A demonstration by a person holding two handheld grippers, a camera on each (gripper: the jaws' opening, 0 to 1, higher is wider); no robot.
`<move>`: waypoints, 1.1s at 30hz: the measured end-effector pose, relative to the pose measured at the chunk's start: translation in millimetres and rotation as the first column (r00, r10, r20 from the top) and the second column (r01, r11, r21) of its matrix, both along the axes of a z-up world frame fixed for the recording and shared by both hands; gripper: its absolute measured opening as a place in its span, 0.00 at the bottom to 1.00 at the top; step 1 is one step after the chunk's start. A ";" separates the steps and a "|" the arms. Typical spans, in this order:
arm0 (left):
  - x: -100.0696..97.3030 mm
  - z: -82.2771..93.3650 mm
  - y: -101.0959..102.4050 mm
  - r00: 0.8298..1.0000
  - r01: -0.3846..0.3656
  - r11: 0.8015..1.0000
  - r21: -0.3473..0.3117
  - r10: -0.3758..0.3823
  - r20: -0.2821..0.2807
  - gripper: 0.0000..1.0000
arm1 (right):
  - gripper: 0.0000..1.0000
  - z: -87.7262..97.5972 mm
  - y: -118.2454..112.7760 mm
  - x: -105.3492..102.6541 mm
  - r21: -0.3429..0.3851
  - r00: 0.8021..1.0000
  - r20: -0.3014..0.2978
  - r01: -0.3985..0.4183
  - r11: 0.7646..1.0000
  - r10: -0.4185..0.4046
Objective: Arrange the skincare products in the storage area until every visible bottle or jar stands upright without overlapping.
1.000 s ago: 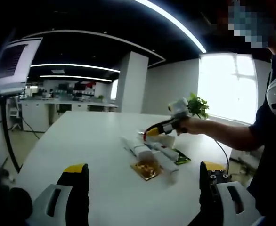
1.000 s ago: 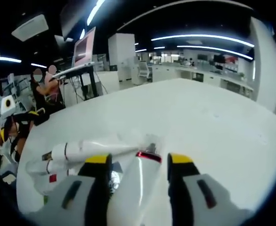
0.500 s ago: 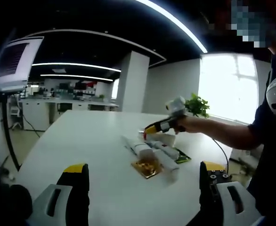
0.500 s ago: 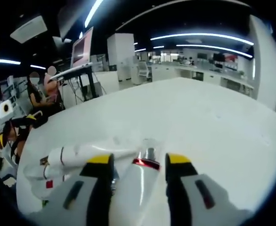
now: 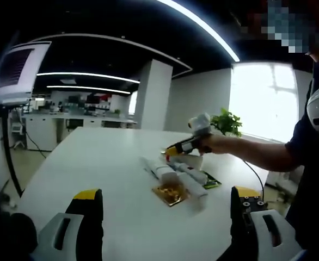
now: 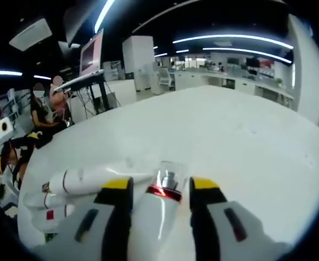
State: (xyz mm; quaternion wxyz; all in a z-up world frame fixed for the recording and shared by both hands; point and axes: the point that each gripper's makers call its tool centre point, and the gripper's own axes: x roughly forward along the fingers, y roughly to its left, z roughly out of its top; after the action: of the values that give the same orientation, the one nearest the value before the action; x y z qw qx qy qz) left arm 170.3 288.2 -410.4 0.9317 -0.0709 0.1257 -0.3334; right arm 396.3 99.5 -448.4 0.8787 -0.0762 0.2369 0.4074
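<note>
Gripping a white pump bottle (image 6: 162, 209) by its rigid, slippery body, the right hand-held gripper (image 6: 159, 190) raises it above the table (image 6: 246, 147); left hand-held gripper (image 5: 162, 198) gapes empty.

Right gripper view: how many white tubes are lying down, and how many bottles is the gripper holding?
White plastic tubes lying flat: 3
White bottle with red ring, in the right gripper: 1
Total: 4

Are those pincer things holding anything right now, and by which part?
The right hand-held gripper clamps a white bottle by its body, just below the red-ringed neck. The left hand-held gripper is open and holds nothing.
</note>
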 end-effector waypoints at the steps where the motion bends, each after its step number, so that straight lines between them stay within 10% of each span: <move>1: 0.0 -0.2 0.1 1.000 -0.001 1.000 0.000 0.001 -0.001 1.00 | 0.41 1.1 1.0 -0.3 -0.002 1.000 0.004 -0.004 1.000 0.004; 33: 2.4 -7.1 4.0 1.000 -0.012 1.000 -0.003 0.012 -0.008 0.99 | 0.29 -2.8 17.2 13.2 -0.143 0.996 -0.090 -0.039 0.989 0.026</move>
State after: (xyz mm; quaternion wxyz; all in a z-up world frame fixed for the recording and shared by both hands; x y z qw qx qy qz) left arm 172.7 292.2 -417.5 0.9331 -0.0744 0.1282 -0.3277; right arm 409.5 116.7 -451.3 0.8528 -0.1255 0.3031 0.4063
